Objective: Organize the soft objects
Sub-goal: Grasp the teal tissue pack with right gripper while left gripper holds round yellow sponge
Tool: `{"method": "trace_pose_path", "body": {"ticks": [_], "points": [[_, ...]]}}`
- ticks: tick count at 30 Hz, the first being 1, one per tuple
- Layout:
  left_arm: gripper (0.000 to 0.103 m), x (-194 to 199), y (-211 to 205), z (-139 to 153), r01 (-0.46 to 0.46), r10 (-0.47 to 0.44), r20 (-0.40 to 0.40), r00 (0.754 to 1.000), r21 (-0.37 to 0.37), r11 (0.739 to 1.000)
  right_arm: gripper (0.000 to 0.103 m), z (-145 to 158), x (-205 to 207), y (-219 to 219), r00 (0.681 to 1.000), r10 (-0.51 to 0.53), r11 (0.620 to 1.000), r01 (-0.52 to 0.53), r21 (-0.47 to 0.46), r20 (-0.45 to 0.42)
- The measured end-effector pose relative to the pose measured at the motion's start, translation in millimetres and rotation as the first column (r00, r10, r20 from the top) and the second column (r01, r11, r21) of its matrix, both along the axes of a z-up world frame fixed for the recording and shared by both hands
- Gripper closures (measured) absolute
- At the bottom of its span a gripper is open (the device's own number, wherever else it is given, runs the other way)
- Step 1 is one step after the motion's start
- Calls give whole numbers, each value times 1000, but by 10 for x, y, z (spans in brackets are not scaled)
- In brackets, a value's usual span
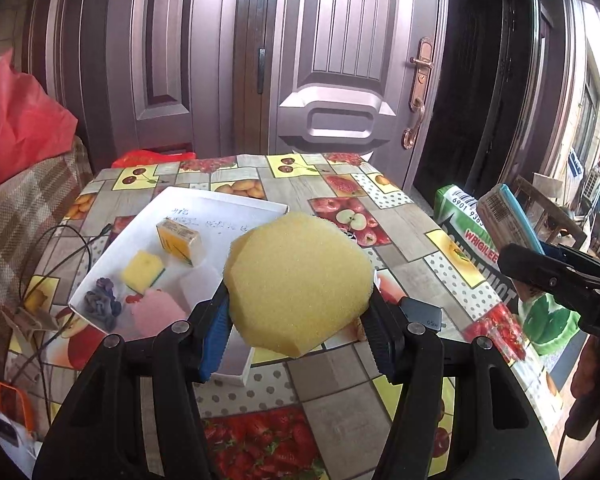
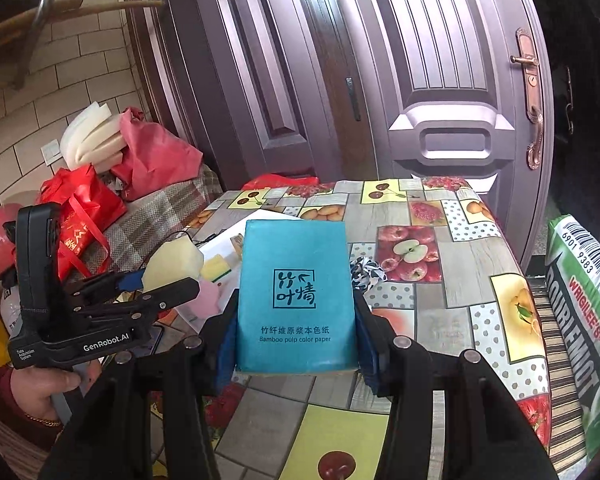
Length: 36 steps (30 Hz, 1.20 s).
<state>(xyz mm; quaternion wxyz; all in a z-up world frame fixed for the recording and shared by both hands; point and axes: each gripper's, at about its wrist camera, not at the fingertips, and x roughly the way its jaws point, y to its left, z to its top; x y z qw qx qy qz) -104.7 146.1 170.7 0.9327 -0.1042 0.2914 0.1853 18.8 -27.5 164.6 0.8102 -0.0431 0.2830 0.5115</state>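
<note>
Left wrist view: the left gripper (image 1: 298,312) has its fingers clamped on a big yellow sponge (image 1: 298,276), held up in the air above the table (image 1: 400,216) with its fruit-print cloth. Just beyond and to the left sits a white tray (image 1: 220,208), and in it we've got a small yellow box (image 1: 179,240), a yellow-and-green scrub sponge (image 1: 142,270), a pink sponge (image 1: 158,312) and a dark blue scrunchie (image 1: 100,306). Out on the right edge, the right gripper (image 1: 540,256) comes into frame carrying a teal tissue pack (image 1: 508,220), seen edge-on.

Over to the right wrist view: the right gripper (image 2: 296,340) has its fingers squeezed on both sides of the tissue pack (image 2: 294,296), upright, printed "Bamboo pulp color paper", lifted off the table (image 2: 460,248). The left gripper (image 2: 156,280) shows at left with the yellow sponge (image 2: 176,260) pinched at its tip, over the tray (image 2: 220,246). A black-and-white patterned cloth (image 2: 366,272) lies on the table just right of the pack. A green cushion (image 2: 580,300) sits off the table's right edge.
</note>
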Motion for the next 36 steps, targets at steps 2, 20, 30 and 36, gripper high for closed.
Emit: {"method": "trace_pose_path", "body": {"ticks": [2,20,30,36], "points": [[43,-15,20,3,0,0,3,1000,-3,1000,53,3,-5,1,1000,-1,1000,1,1,1],[43,-92,136,23,-34,35,30,999,-38,999,53,19,-7,80,1000,8,1000,-8,7,-4],[43,-103,266,-33,-73,75,29,997,-58,996,53,-16,80,223,999,20,1000,-20,-7,-28],[43,-98,558,-120,-135,137,16,990,-82,987,53,9,96,567,998,66,998,-66,-19,-11]]}}
